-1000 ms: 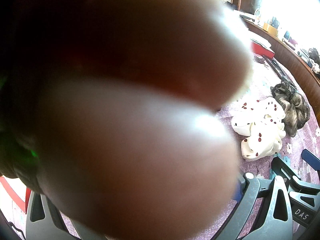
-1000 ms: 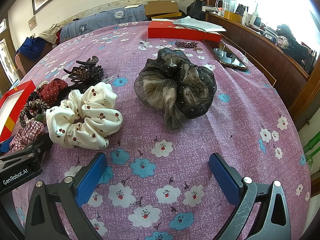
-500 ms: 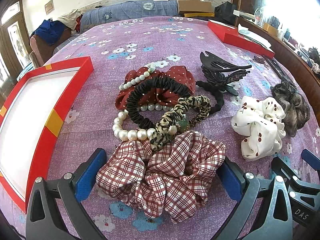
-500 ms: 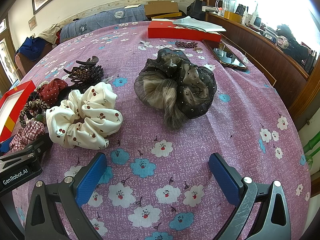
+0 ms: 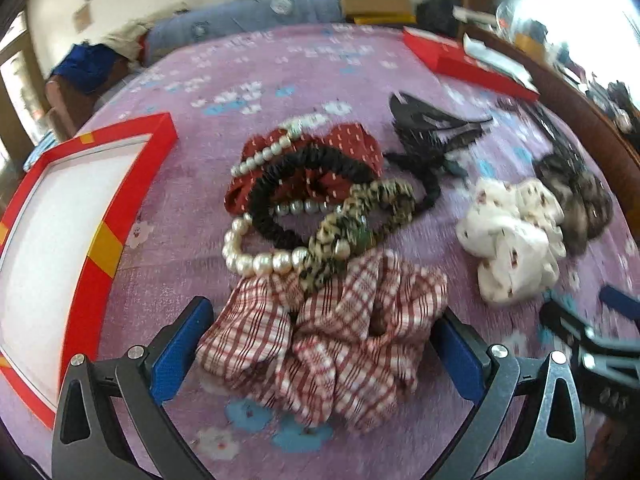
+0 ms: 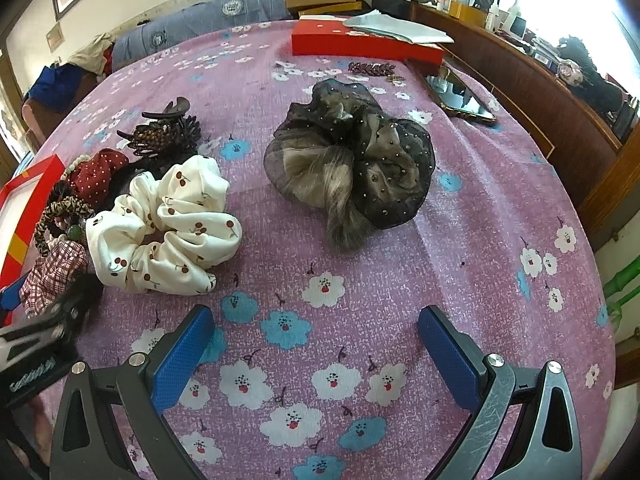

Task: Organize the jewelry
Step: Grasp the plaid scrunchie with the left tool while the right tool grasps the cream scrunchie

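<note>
Purple flowered bedding point(image 6: 460, 280) is covering the bed and carrying a scatter of hair accessories. Nearest the left camera, the left gripper point(image 5: 320, 344) is standing wide apart, its blue pads flanking a red-and-white plaid fabric scrunchie point(image 5: 324, 340) without clearly pressing it. Just beyond, a leopard-print hair tie point(image 5: 360, 224), a white pearl strand point(image 5: 260, 262), a black ribbed hair band point(image 5: 280, 196) and a dark red dotted scrunchie point(image 5: 356, 144) are lying heaped together. An open red box with a white lining point(image 5: 60, 240) is sitting to their left. The right gripper point(image 6: 316, 352) is resting apart over bare bedding, empty. Farther on, a white cherry-print scrunchie point(image 6: 168, 228) and a sheer black beaded scrunchie point(image 6: 352, 160) are lying apart.
</note>
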Action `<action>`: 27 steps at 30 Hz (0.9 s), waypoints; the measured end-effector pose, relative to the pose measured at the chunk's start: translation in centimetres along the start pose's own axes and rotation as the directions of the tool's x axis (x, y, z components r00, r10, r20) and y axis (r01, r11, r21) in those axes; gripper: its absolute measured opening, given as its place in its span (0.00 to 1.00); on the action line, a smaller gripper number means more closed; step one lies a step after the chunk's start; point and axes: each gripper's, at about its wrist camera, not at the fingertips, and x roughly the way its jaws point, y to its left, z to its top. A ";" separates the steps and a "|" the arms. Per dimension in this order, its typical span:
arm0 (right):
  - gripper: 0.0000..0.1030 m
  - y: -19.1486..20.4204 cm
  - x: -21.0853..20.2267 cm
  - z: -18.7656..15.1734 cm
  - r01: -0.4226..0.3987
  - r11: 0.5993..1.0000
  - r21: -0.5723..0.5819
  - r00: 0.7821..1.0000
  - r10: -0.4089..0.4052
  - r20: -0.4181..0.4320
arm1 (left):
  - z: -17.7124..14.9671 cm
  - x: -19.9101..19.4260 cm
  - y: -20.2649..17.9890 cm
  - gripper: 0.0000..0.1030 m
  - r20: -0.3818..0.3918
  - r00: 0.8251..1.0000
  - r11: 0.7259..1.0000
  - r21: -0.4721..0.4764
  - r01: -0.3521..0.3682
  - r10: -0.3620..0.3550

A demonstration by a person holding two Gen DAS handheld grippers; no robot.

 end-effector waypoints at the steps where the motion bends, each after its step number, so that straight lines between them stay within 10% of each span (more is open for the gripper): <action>1: 1.00 0.0 0.0 0.0 -0.001 1.000 -0.002 1.000 0.001 -0.003 | -0.1 -0.3 0.3 1.00 -0.031 0.999 1.000 -0.008 -0.006 0.006; 10: 0.91 -0.4 -5.7 -0.7 0.018 0.998 0.065 1.000 -0.019 0.019 | -2.2 -9.4 4.4 1.00 0.069 0.997 0.996 -0.084 -0.029 0.035; 17: 0.92 6.5 -11.9 1.3 -0.075 0.996 -0.052 0.989 0.081 0.121 | -2.6 -18.8 12.3 1.00 0.170 0.975 0.968 -0.228 -0.105 0.145; 21: 0.92 13.6 -13.0 3.7 -0.156 0.968 -0.195 0.971 0.187 0.152 | -4.4 -22.3 17.6 1.00 0.148 0.967 0.911 -0.390 -0.136 0.208; 27: 0.93 22.8 -13.6 4.2 -0.318 0.877 -0.359 0.926 0.369 0.082 | -8.5 -27.0 22.6 1.00 0.076 0.892 0.776 -0.530 -0.342 0.445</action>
